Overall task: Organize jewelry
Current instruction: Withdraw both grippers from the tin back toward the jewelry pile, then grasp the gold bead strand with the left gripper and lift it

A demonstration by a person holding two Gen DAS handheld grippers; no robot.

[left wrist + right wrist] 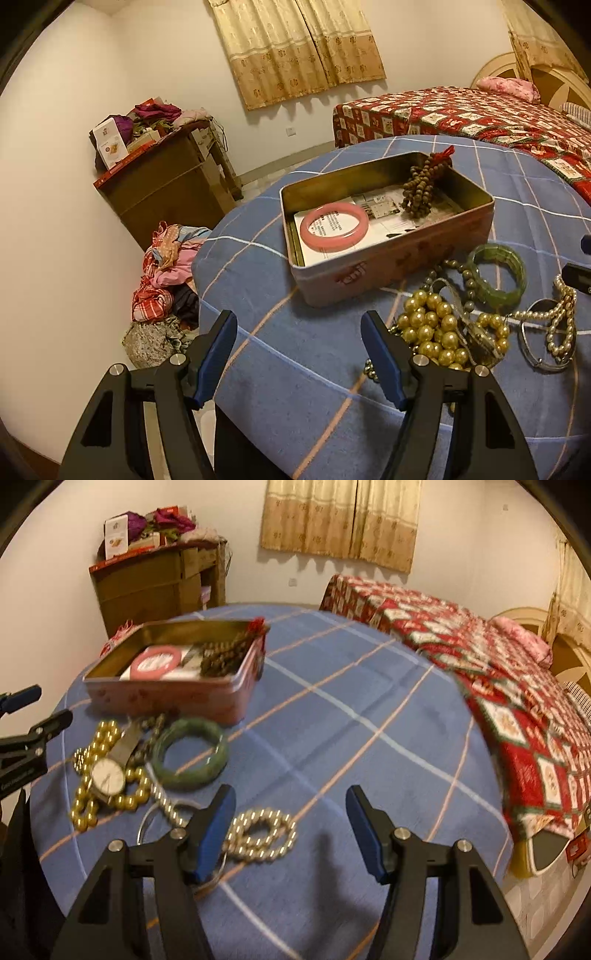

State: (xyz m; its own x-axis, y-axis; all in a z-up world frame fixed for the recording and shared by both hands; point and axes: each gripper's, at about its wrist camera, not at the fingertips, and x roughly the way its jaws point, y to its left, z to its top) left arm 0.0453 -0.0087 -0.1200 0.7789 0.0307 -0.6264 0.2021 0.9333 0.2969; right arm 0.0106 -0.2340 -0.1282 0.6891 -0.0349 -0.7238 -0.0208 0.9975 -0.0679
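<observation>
Left wrist view shows the left gripper over a blue checked cloth, its jaws wide apart with nothing between them; a tin stands at twelve o'clock from it, long axis running from seven to one o'clock; inside lie a pink bangle flat at the near end and brown beads with a red tassel at the far end, draped against the wall; printed paper lines the bottom, its text too small to read; a red mark on the tin's near wall is not legible; at three o'clock from the gripper sit gold beads, a green bangle lying flat, and a pearl string over a thin metal bangle.

Right wrist view, somewhat blurred, shows the right gripper with jaws parted and empty, only cloth between them; the pearl string lies just beside and partly behind its left finger; a watch lies face up on the gold beads at ten o'clock, strap pointing toward the tin; no writing on its dial can be read; the green bangle lies between watch and tin.
</observation>
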